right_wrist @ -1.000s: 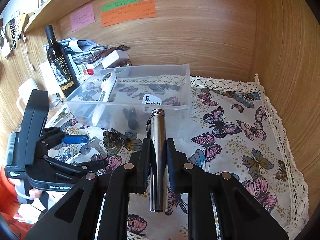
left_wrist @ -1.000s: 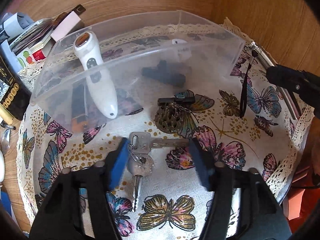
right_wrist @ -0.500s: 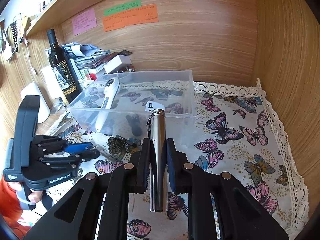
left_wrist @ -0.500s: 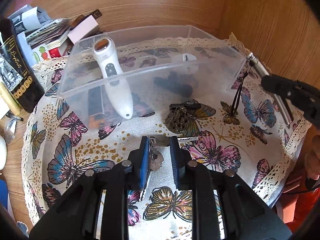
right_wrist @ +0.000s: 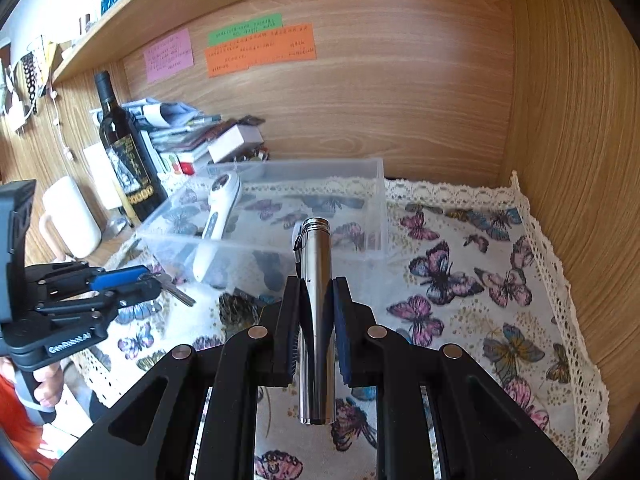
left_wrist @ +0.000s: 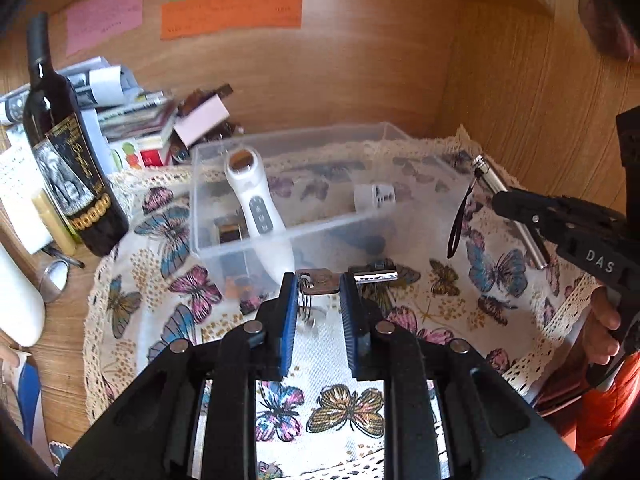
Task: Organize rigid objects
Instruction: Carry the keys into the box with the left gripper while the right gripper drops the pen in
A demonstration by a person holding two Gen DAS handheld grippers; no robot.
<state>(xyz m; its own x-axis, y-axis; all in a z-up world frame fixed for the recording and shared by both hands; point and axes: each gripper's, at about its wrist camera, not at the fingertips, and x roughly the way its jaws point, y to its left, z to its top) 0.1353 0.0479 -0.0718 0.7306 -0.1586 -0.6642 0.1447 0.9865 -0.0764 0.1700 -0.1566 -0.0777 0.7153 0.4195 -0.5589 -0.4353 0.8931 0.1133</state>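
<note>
My left gripper (left_wrist: 319, 282) is shut on a bunch of keys (left_wrist: 318, 283) and holds it above the butterfly cloth, just in front of the clear plastic bin (left_wrist: 304, 232). It also shows in the right wrist view (right_wrist: 154, 280), with a key (right_wrist: 176, 292) sticking out. My right gripper (right_wrist: 316, 286) is shut on a silver metal cylinder (right_wrist: 316, 320) with a black wrist strap (left_wrist: 460, 220), held in the air right of the bin (right_wrist: 372, 196). The bin holds a white handheld device (left_wrist: 256, 208), a white adapter (left_wrist: 374, 198) and dark items.
A dark metal clip-like object (left_wrist: 376, 274) lies on the cloth in front of the bin. A wine bottle (left_wrist: 68, 168), a stack of papers and boxes (left_wrist: 136, 116) and a white mug (right_wrist: 72, 220) stand at the left. Wooden walls close the back and right.
My left gripper closed on the keys and lifted them off the cloth, tilting up toward the bin. My right gripper kept holding the cylinder and rose slightly.
</note>
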